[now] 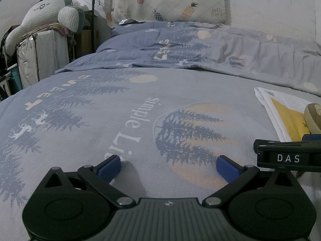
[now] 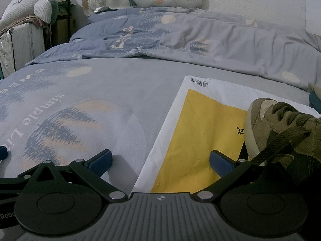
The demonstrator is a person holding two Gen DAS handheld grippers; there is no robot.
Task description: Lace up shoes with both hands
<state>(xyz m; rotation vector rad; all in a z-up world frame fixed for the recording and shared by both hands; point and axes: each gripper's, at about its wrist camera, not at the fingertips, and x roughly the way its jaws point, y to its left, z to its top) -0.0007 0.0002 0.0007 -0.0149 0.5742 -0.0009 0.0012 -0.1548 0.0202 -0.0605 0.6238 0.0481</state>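
An olive-brown suede shoe (image 2: 280, 128) with dark green laces (image 2: 280, 146) lies on a yellow and white mailer (image 2: 196, 132) at the right of the right wrist view. One flat lace end hangs down over my right gripper's right arm. My right gripper (image 2: 160, 163) is open, low over the mailer's left edge, just left of the shoe, holding nothing. The left wrist view catches only the shoe's toe (image 1: 313, 116) at the far right edge. My left gripper (image 1: 169, 167) is open above the bedsheet, empty, well left of the shoe.
A blue-grey bedsheet (image 1: 100, 120) printed with trees and words covers the bed. A crumpled duvet (image 2: 200, 36) lies across the back, with a pineapple-print pillow (image 1: 170, 0) behind it. Stacked bags and a plush toy (image 1: 50, 14) stand beside the bed at left.
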